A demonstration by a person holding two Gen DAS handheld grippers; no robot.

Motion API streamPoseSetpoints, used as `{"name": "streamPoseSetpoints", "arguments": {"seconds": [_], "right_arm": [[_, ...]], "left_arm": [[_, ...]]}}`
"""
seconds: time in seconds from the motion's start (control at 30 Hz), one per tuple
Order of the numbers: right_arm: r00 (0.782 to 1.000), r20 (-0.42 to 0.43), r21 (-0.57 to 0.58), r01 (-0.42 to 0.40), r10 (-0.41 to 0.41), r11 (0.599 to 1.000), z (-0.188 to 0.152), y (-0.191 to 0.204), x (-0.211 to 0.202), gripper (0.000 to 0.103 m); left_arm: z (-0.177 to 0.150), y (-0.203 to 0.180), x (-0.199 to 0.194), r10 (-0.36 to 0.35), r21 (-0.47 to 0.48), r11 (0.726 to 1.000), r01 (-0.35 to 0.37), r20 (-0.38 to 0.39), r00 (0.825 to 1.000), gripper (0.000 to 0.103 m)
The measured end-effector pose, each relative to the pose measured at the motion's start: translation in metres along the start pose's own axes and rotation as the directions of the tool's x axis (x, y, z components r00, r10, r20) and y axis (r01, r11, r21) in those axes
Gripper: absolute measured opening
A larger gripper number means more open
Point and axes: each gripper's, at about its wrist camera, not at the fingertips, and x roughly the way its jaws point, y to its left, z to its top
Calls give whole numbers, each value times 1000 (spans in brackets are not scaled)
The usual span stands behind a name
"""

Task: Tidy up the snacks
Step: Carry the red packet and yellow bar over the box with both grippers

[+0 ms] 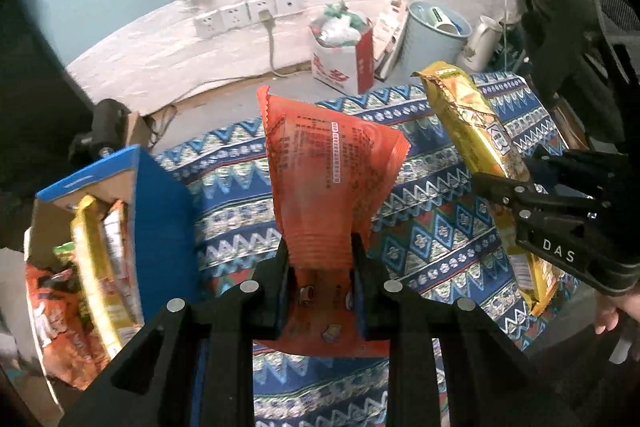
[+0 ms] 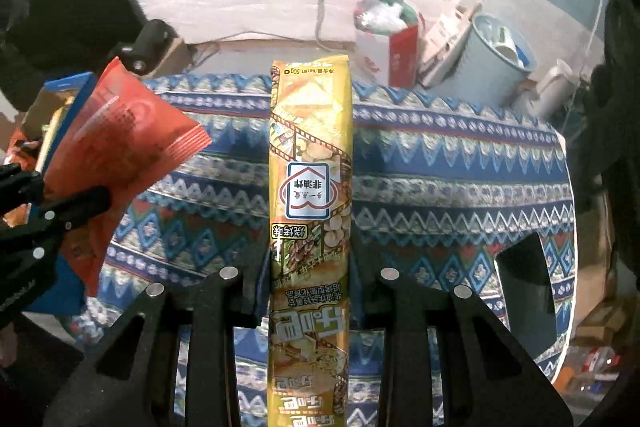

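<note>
My left gripper (image 1: 322, 263) is shut on an orange snack packet (image 1: 324, 171), which stands up out of the jaws above the patterned tablecloth (image 1: 432, 227). My right gripper (image 2: 310, 275) is shut on a long yellow snack packet (image 2: 311, 155), held upright and lengthwise. In the left wrist view the right gripper (image 1: 516, 199) shows at the right edge, clamped on the yellow packet (image 1: 464, 119). In the right wrist view the left gripper (image 2: 76, 205) shows at the left edge with the orange packet (image 2: 124, 147). A blue cardboard box (image 1: 160, 211) at the left holds several snack packets.
Beyond the table's far edge are a white and red bag (image 1: 344, 51), a pale blue bin (image 1: 436, 35) and a white kettle (image 1: 484, 39) on the floor. Wall sockets (image 1: 248, 13) with a plugged cable line the wall. A dark chair stands at the right.
</note>
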Motion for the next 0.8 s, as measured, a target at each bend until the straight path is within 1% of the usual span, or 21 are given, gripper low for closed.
{"name": "streamPoseSetpoints", "arguments": {"seconds": [0.2, 0.37, 0.53, 0.8], "right_arm": [[999, 17, -31, -34, 35, 999, 12, 28, -10, 29], [998, 27, -68, -58, 60, 996, 21, 55, -15, 29], [996, 32, -97, -86, 89, 992, 32, 84, -19, 29], [990, 32, -150, -132, 138, 980, 49, 137, -20, 29]], "left_arm": [[-7, 27, -26, 8, -48, 999, -6, 35, 999, 25], [-15, 51, -44, 53, -75, 996, -48, 73, 996, 25], [-24, 80, -56, 61, -132, 990, -50, 81, 995, 25], [-43, 123, -70, 100, -213, 974, -78, 96, 990, 25]]}}
